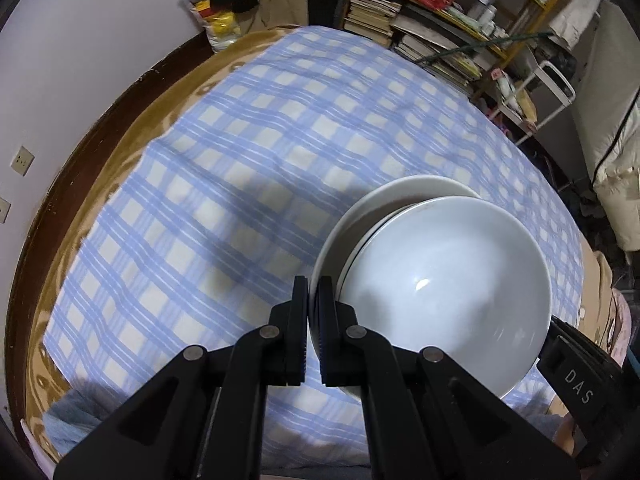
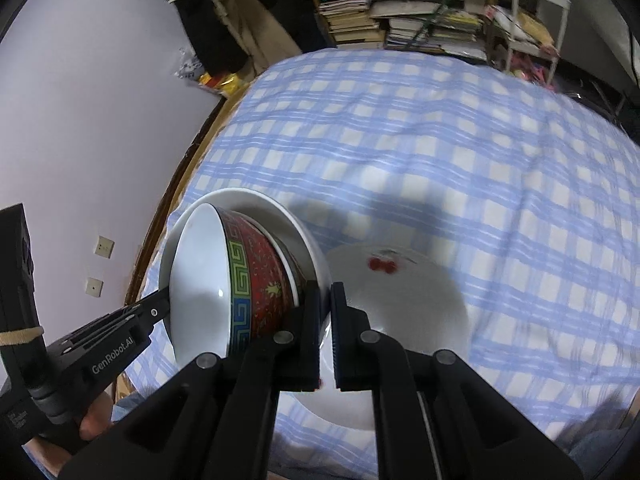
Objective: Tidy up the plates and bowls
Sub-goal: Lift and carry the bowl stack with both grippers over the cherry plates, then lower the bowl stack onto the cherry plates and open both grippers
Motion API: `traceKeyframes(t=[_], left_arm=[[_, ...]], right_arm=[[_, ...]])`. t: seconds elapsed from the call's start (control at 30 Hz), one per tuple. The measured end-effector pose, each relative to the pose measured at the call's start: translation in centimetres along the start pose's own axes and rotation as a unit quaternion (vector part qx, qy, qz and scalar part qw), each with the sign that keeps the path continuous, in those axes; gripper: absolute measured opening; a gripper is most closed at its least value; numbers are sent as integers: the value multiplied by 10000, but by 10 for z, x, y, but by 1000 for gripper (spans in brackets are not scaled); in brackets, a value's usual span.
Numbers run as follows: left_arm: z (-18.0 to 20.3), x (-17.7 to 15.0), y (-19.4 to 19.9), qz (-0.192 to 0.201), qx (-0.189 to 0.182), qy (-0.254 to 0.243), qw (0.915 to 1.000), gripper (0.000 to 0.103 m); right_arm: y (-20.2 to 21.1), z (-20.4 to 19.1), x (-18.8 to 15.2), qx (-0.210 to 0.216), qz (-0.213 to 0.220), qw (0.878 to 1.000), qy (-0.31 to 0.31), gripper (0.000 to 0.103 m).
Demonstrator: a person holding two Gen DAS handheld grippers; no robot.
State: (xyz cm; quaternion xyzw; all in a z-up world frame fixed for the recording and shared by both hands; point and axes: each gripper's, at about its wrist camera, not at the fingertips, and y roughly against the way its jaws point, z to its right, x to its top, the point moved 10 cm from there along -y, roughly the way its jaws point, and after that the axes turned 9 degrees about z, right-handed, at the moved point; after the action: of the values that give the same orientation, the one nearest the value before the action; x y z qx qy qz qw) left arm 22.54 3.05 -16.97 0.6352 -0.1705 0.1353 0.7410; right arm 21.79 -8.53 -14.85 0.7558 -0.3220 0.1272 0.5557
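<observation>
I hold a stack of dishes tilted above the checked tablecloth between both grippers. It is a white plate point(image 1: 400, 196) with a red patterned bowl point(image 2: 260, 276), white inside point(image 1: 448, 276), nested in it. My left gripper point(image 1: 314, 300) is shut on the plate's rim on one side. My right gripper point(image 2: 325, 304) is shut on the opposite rim of the same plate point(image 2: 276, 208); it also shows at the right edge of the left wrist view point(image 1: 576, 364). A second white plate with a red cherry print point(image 2: 404, 300) lies flat on the cloth under the right gripper.
The blue and white checked cloth point(image 1: 248, 152) covers a round wooden table point(image 1: 120, 128) beside a white wall. Shelves of books point(image 2: 400, 20) and a white cart point(image 2: 540, 12) stand beyond the far edge.
</observation>
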Motion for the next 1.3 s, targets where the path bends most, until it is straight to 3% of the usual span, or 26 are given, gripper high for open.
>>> traceKeyframes(t=[0.37,0.67,0.83,0.97,1.03,1.13,1.3], left_arm=[[28,-62,-50,-787,158,5,9968,2],[35,-55,-58,-578,200,-365,9975,3],[34,-45,-46,-228,312,-652,9971,10],[33,-29,-23,310,645,-958,9928,11],[32,-21,-9,504,710,-988,9913,11],[32,-10,20,966,804,-1089,9861,12],[33,2,80,1905,911,-1181,9703,19]], right_arm=[[-20,59,-42,-285,-278,9990,-186,10],[-33,67,-42,-438,-451,9980,90,8],[-35,67,-40,-186,-750,9967,237,10],[-19,69,-32,-1,-469,9986,254,13],[-12,70,-28,54,-365,9991,197,22],[7,66,-22,222,-13,9995,229,32],[62,49,-6,310,1057,9911,750,53]])
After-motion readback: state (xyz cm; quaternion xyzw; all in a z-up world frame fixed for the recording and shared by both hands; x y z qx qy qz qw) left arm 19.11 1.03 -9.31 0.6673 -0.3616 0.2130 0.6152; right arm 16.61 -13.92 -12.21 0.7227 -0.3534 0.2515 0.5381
